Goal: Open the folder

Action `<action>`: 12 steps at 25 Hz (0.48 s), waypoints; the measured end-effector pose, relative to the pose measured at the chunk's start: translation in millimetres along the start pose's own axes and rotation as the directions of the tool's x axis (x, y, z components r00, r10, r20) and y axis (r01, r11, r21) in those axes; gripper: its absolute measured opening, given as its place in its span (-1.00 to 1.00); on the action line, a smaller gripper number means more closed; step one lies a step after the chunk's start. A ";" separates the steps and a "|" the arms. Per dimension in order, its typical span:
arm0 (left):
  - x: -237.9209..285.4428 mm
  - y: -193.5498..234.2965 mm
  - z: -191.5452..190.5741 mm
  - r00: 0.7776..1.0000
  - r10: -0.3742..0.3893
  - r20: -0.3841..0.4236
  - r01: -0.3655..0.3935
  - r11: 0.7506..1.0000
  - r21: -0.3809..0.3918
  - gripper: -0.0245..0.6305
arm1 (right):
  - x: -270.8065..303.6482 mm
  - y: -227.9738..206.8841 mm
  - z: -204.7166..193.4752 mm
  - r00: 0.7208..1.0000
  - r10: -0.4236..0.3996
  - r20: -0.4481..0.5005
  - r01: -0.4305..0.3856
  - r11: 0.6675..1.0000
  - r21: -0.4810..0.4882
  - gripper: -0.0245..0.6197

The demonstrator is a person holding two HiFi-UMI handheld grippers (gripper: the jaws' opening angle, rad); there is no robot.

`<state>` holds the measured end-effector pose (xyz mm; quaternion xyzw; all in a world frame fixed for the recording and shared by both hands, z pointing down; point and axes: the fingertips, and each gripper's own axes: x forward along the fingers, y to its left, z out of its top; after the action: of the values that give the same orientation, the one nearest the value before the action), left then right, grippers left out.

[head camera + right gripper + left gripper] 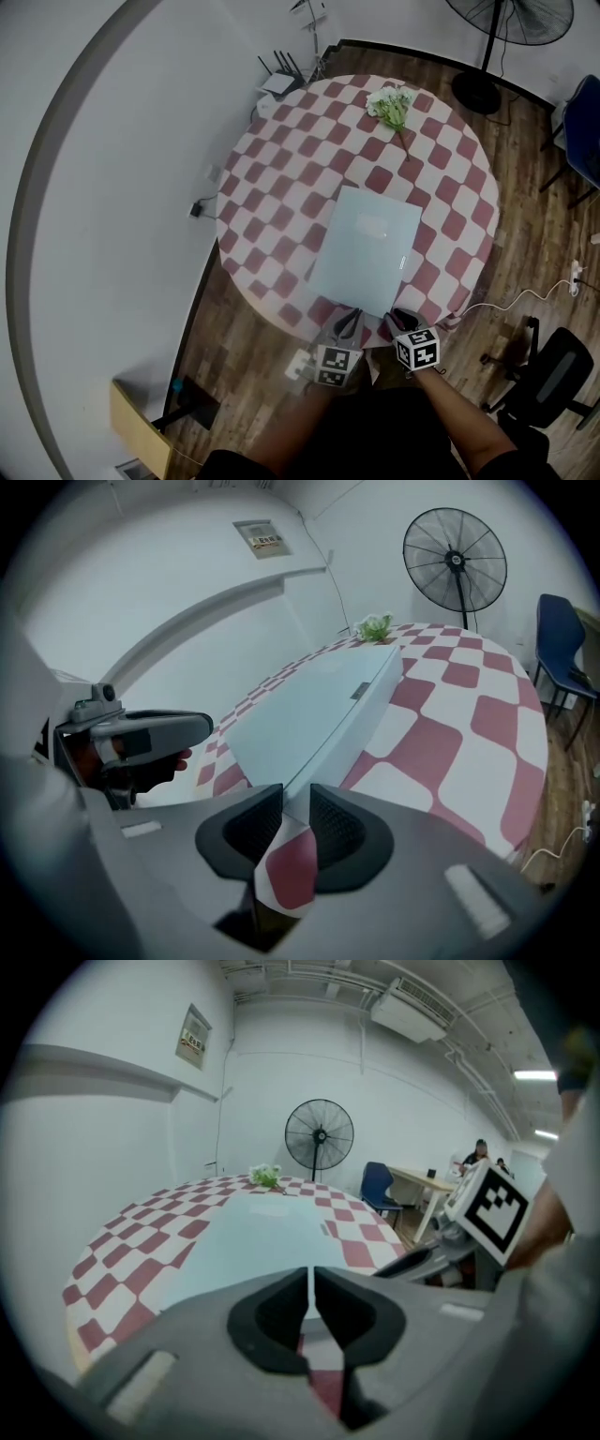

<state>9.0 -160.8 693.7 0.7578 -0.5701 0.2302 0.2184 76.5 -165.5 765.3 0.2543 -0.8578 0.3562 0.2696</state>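
At the near edge of the table point(272, 187), left: left gripper point(349, 322), jaws barely parted to a thin slit, nothing between them; pointed down toward the near edge of the folder point(366, 248), likely to steady it. Middle of the table, toward the near edge: that folder, pale blue, closed, lying flat, within reach of both tools. Far edge: flowers point(392, 101), well apart from the work. Near edge, right: right gripper point(401, 321), jaws apart, gripping nothing, gap lined up with the folder's near corner, probably to nip the cover and lift it.
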 end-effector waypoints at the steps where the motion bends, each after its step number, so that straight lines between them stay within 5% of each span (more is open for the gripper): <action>1: 4.2 -0.6 -0.4 1.000 -0.013 -0.006 0.013 1.000 0.010 -0.85 | 1.3 -1.7 0.9 1.000 -0.003 0.000 0.003 1.000 0.011 -0.63; 7: 21.6 -17.6 -17.0 0.990 -0.119 -0.072 0.128 0.982 0.140 -0.74 | 3.4 -9.4 -3.1 1.000 -0.002 -0.007 0.003 0.996 0.084 -0.48; 12: 24.2 -36.1 -32.3 0.965 -0.208 -0.162 0.253 0.903 0.346 -0.65 | 2.9 -10.3 -3.5 0.999 -0.037 -0.011 0.038 0.993 0.116 -0.44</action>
<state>46.5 -150.9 731.4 0.8318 -0.4094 0.3499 0.1342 81.8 -170.0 774.2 0.2843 -0.8295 0.4014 0.2647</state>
